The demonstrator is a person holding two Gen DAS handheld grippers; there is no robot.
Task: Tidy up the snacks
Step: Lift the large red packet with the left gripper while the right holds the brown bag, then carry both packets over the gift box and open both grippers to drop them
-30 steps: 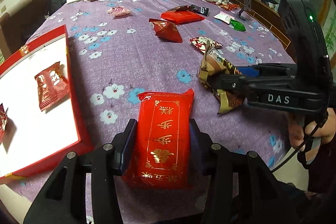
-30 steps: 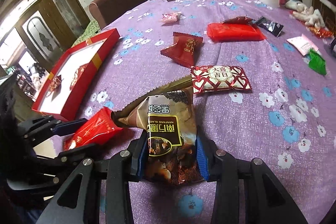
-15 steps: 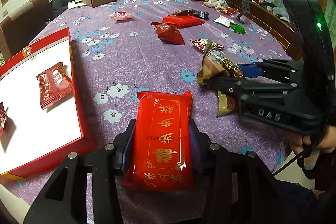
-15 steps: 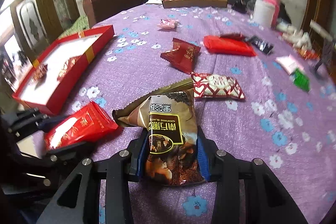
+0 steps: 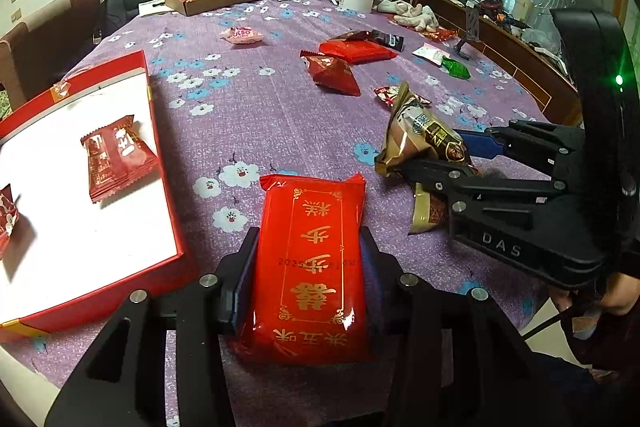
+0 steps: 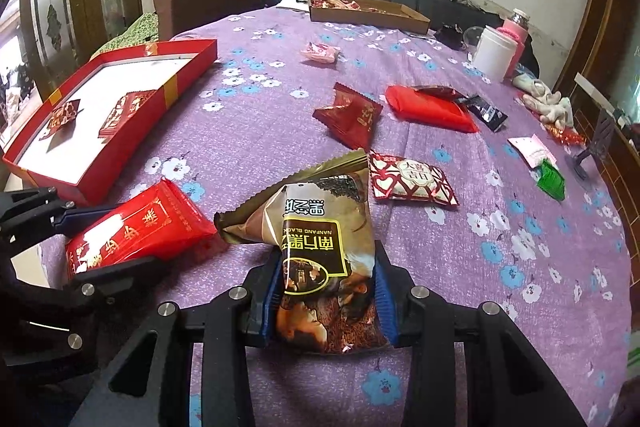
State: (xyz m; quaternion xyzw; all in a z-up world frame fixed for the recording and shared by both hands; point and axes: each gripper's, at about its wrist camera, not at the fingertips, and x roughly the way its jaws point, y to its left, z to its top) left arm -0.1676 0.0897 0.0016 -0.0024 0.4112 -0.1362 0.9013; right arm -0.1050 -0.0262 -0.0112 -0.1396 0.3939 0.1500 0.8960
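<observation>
Two tools, both loaded, over the table (image 5: 256, 115) w/ purple flowered cloth. Red box (image 5: 160, 163) sits at the table's left edge, white floor, already two red packets (image 5: 118, 155) inside. Left tool (image 5: 308, 279) is clenched on a flat red pack (image 5: 316, 259), near edge, just beside the box's near corner. Right tool (image 6: 326, 301) grips a brown bag (image 6: 320, 247) by its lower end, top flopping loose. More snacks are scattered mid-table. Judgement: next is dropping both into the box. Do the left one first since it's closest; carry over the box wall, lay flat beside the packets, then release. Keep the right tool clear so they don't bump.
</observation>
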